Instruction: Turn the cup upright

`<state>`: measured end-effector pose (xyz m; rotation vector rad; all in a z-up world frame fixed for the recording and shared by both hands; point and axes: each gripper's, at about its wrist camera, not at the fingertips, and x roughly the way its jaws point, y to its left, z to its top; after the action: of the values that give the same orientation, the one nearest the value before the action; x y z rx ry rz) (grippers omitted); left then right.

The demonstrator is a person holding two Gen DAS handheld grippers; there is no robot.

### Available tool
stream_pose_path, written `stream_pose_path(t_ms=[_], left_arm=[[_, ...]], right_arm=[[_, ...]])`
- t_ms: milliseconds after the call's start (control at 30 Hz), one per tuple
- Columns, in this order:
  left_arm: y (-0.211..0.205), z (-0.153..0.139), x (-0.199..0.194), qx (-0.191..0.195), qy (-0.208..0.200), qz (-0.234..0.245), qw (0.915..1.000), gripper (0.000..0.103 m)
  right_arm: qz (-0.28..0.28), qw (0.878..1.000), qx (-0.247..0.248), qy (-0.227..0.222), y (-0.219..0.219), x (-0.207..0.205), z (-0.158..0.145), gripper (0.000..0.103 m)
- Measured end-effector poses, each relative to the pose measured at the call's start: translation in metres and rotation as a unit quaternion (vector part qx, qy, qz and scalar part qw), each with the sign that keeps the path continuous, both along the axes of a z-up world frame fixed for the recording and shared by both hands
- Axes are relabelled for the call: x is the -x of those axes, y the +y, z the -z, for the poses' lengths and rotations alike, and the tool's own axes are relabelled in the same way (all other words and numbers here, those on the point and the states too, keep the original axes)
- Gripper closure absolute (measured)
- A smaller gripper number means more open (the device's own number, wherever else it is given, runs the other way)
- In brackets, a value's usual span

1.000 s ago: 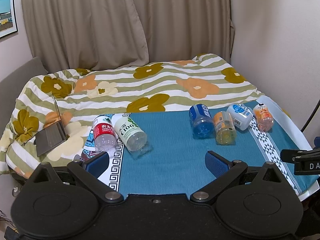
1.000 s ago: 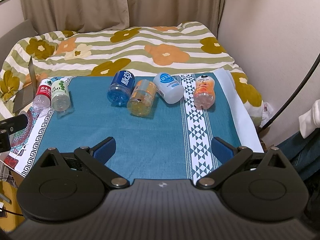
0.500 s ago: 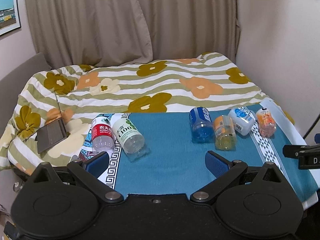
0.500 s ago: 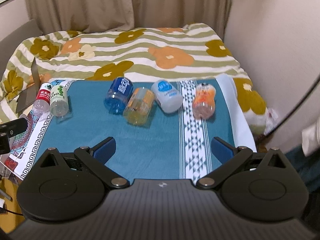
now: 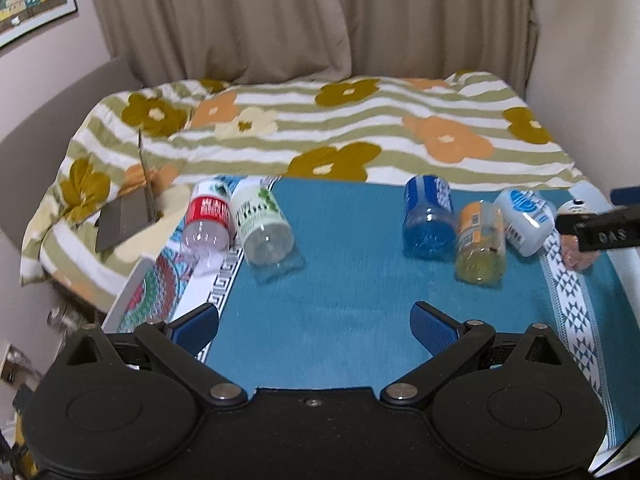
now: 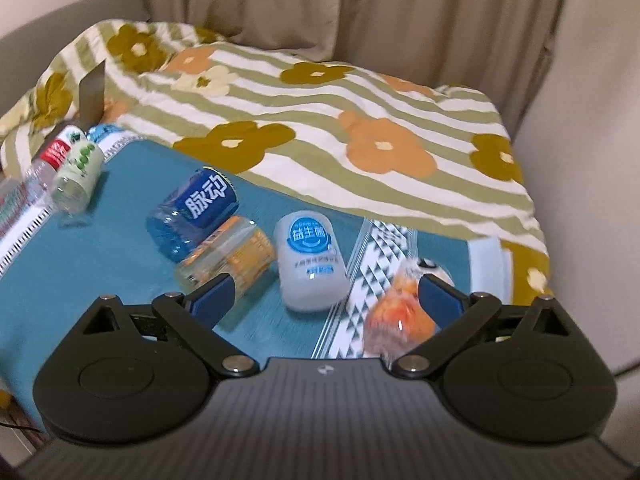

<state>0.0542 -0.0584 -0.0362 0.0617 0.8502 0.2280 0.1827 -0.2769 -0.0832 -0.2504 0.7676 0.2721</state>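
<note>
Several bottles lie on their sides on a teal mat [image 5: 340, 288]. At the left are a red-label bottle [image 5: 206, 220] and a green-label bottle [image 5: 262, 224]. At the right are a blue bottle [image 6: 192, 212], an orange-label bottle [image 6: 228, 258], a white bottle [image 6: 310, 260] and an orange-pink bottle [image 6: 396, 308]. My right gripper [image 6: 326, 300] is open, close above the white and orange-pink bottles. My left gripper [image 5: 314, 322] is open and empty over the mat's near middle. The right gripper's tip [image 5: 600, 232] shows at the right edge of the left wrist view.
The mat lies on a bed with a flowered striped blanket [image 5: 360, 128]. An open laptop [image 5: 128, 208] sits on the blanket at the left. Curtains [image 5: 280, 20] hang behind, and a wall [image 6: 592, 120] is close on the right.
My right gripper has moved forward and down toward the right-hand bottles and tilted. My left gripper has shifted slightly; the bottles have not moved.
</note>
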Motion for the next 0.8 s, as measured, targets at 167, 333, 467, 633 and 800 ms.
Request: stream_pose_path(t_ms=[167, 333, 467, 633, 800], left_arm=[[-0.006, 0.011, -0.008, 0.003, 0.014, -0.026, 0.9996, 0.000], [-0.009, 0.022, -0.017, 0.002, 0.024, -0.039, 0.9989, 0.000], [-0.009, 0.029, -0.024, 0.004, 0.029, -0.048, 0.9984, 0.000], [-0.009, 0.032, -0.028, 0.005, 0.031, -0.046, 0.9985, 0.000], [-0.005, 0.030, -0.028, 0.011, 0.027, -0.046, 0.9985, 0.000]], right_arm=[[-0.050, 0.998, 0.018, 0.013, 0.007, -0.039, 0.029, 0.000], [-0.073, 0.996, 0.026, 0.033, 0.013, -0.063, 0.053, 0.007], [-0.082, 0.995, 0.022, 0.046, 0.013, -0.071, 0.065, 0.012], [-0.087, 0.994, 0.018, 0.060, 0.014, -0.076, 0.072, 0.027], [-0.081, 0.995, 0.013, 0.061, 0.014, -0.074, 0.069, 0.027]])
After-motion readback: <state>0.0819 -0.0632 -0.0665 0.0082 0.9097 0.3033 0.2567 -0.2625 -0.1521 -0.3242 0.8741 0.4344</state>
